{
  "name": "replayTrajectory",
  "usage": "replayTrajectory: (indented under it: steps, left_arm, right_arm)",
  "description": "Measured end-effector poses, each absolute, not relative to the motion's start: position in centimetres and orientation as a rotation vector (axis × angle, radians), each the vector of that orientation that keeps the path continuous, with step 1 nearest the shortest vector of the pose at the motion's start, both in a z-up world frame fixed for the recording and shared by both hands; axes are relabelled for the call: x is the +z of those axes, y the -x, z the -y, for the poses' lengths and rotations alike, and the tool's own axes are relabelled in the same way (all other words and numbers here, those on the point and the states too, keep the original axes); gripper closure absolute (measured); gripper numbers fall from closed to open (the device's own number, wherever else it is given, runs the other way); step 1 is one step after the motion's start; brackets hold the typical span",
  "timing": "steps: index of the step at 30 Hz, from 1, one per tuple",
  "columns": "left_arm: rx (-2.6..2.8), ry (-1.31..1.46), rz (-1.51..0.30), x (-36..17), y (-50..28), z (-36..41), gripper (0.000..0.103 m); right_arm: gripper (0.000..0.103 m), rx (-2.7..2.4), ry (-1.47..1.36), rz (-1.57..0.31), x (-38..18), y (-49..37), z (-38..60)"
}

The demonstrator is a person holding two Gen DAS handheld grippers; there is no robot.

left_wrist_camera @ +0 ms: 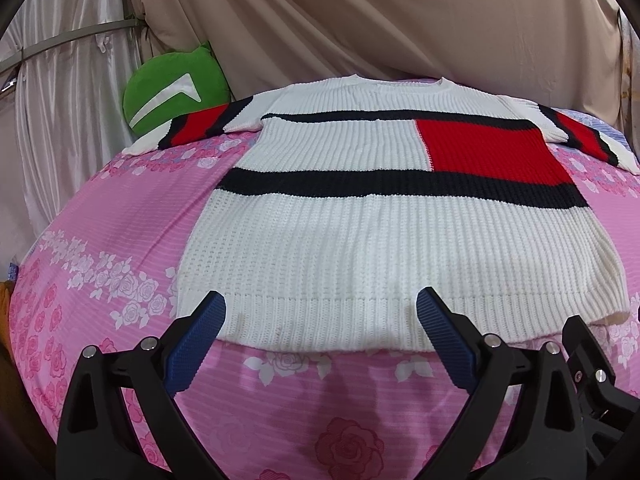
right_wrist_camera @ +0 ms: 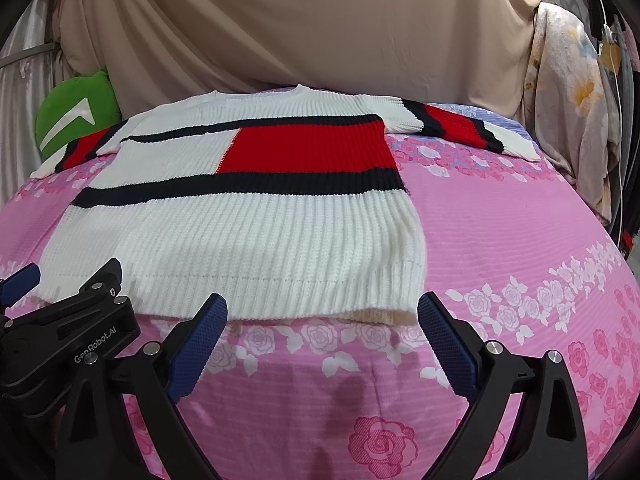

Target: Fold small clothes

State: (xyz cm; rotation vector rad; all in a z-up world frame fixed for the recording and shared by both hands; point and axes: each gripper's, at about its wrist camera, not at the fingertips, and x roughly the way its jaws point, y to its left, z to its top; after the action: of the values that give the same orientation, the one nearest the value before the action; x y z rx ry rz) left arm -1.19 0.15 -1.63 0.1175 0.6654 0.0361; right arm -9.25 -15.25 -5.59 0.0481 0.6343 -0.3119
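Observation:
A white knitted sweater [left_wrist_camera: 360,240] with black stripes and a red block lies flat on the pink rose-print bed sheet [left_wrist_camera: 120,220], sleeves spread, hem nearest me. It also shows in the right wrist view [right_wrist_camera: 248,232]. My left gripper [left_wrist_camera: 320,312] is open and empty, hovering at the hem's middle-left. My right gripper [right_wrist_camera: 322,312] is open and empty at the hem's right corner. The left gripper's body [right_wrist_camera: 68,332] shows at the left of the right wrist view; the right gripper's body [left_wrist_camera: 592,360] shows at the right of the left wrist view.
A green cushion [left_wrist_camera: 172,96] leans at the back left by the left sleeve. Beige drapes [left_wrist_camera: 400,20] hang behind the bed. A floral cloth [right_wrist_camera: 572,100] hangs at the far right. Bare sheet [right_wrist_camera: 520,260] lies right of the sweater.

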Motion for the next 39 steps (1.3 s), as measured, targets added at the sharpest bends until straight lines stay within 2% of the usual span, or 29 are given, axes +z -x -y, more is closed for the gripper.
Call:
replayTrajectory:
  steps: [31,34,39]
  left_arm:
    - [-0.026,-0.09,-0.641,-0.6,1.4,-0.7,0.009]
    - [-0.05,-0.081,-0.619,1.0,0.6,-1.3,0.008]
    - [-0.051,-0.095,-0.545,4.0,-2.2,-2.7,0.005]
  right_arm:
    - [0.009,-0.262,-0.083,-0.644,-5.2,8.9,17.1]
    - [0.009,-0.301,-0.081,-0.6,-3.1,8.7,20.2]
    - [0.009,-0.412,-0.12,-0.514,0.7,5.6,30.8]
